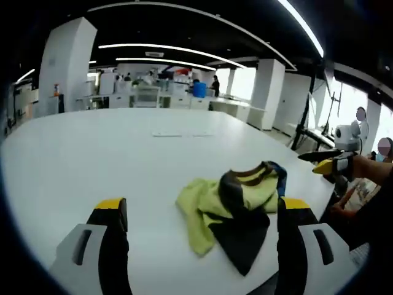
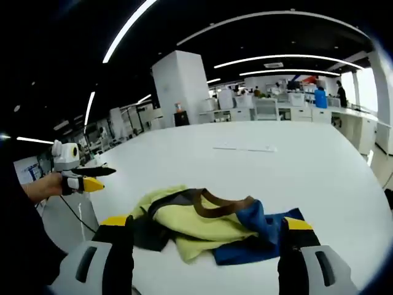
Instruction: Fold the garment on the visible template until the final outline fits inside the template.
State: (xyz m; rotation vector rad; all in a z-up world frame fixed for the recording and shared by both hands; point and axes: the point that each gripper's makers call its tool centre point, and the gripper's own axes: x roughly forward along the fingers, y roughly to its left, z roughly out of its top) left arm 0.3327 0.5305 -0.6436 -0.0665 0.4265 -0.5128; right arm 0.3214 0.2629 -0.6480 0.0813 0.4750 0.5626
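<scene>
A crumpled garment (image 1: pixel 236 212) in yellow-green, black and blue with a brown collar lies on the white table (image 1: pixel 123 160). In the left gripper view it sits near the right jaw. My left gripper (image 1: pixel 202 206) stands open just short of it, nothing between the jaws. In the right gripper view the garment (image 2: pixel 209 224) spreads between the jaws of my right gripper (image 2: pixel 206 222), which is open and holds nothing. Each gripper also shows from the other's side, held in a hand: the right gripper (image 1: pixel 328 161) and the left gripper (image 2: pixel 86 178). Faint pale marks (image 1: pixel 175 133) lie farther out on the table.
The table's near edge runs close to the garment, by the person's dark sleeve (image 1: pixel 381 209). A tripod (image 1: pixel 307 117) stands beyond the table. White pillars (image 2: pixel 178 86), desks and several people fill the far office. The same pale marks (image 2: pixel 245 148) sit mid-table.
</scene>
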